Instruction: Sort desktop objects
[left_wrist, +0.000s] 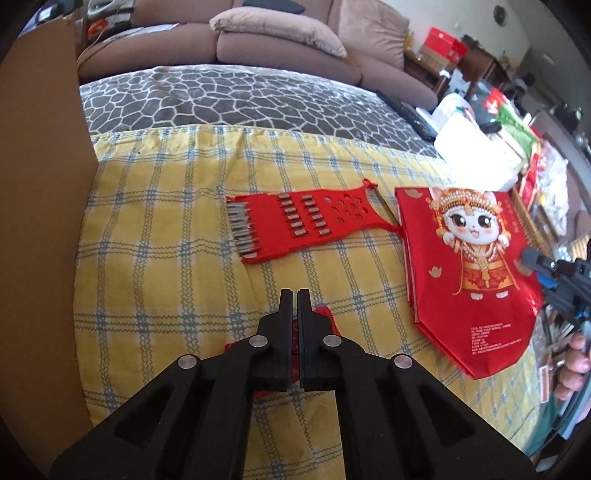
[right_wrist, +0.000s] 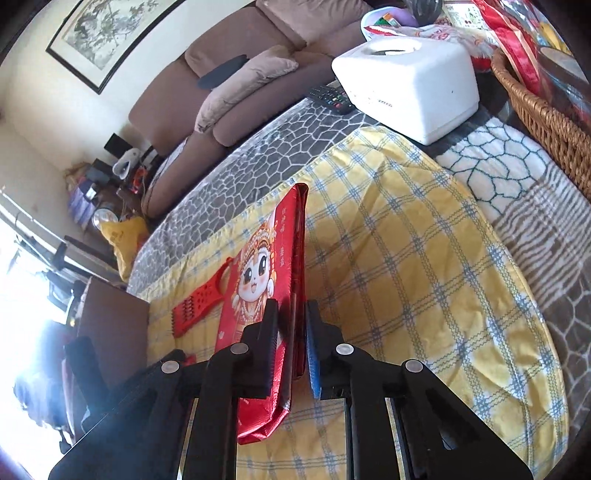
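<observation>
Right tongs (right_wrist: 291, 325) part-open astride edge of flat red cartoon-rabbit gift bag (left_wrist: 476, 266), long axis running straight ahead on yellow-checked tabletop (left_wrist: 166, 258); left tongs (left_wrist: 294, 295) closed, pinching small red item (left_wrist: 325, 317).

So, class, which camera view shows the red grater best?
The left wrist view. There the grater lies flat on the yellow checked cloth in full, blades and holes plain to see. In the right wrist view it is small and far off, partly hidden behind the red bag.
</observation>
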